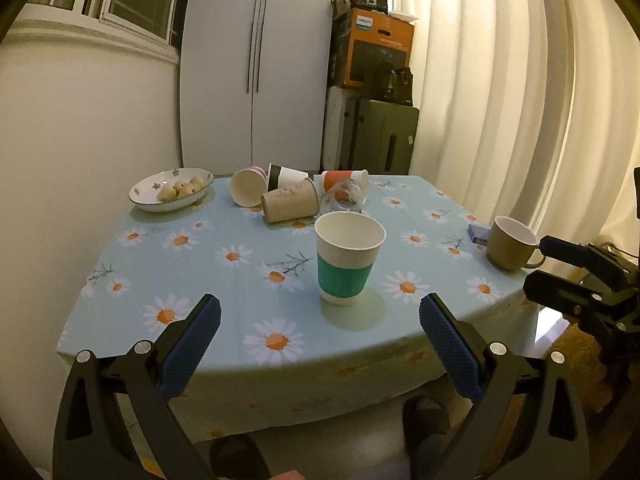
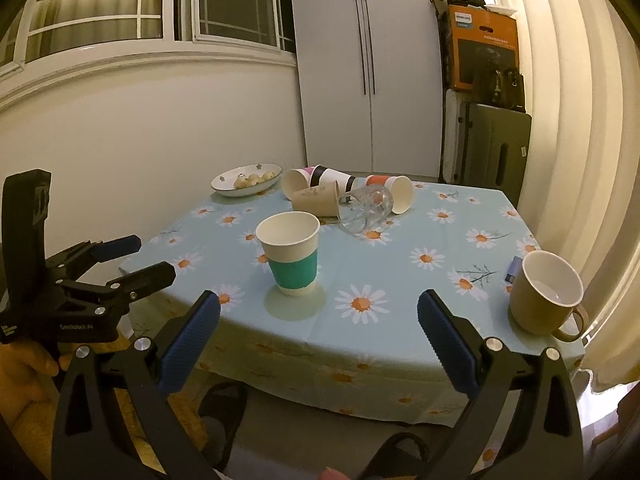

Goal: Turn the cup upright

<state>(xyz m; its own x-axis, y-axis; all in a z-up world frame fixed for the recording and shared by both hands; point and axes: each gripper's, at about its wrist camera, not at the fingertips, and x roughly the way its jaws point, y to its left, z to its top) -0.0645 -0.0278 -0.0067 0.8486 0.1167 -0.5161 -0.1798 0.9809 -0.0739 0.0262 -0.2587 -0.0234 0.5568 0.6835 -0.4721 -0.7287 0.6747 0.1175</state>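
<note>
A white paper cup with a teal sleeve [image 1: 347, 260] stands upright near the table's front; it also shows in the right wrist view [image 2: 291, 258]. Behind it several cups lie on their sides: a brown paper cup [image 1: 290, 201] [image 2: 316, 198], a white cup with pink band [image 1: 248, 186], a black-banded cup [image 1: 285, 175], an orange-banded cup [image 1: 345, 179] [image 2: 394, 190] and a clear glass [image 1: 344, 197] [image 2: 366, 208]. My left gripper [image 1: 320, 316] is open and empty, just before the teal cup. My right gripper [image 2: 318, 312] is open and empty, off the table's front edge.
A flowered bowl of small pastries [image 1: 171, 190] sits at the back left. A tan mug [image 1: 512, 248] [image 2: 546, 292] stands upright at the right edge beside a small blue object [image 1: 478, 234]. The daisy tablecloth [image 1: 224, 256] covers the table. A curtain hangs on the right.
</note>
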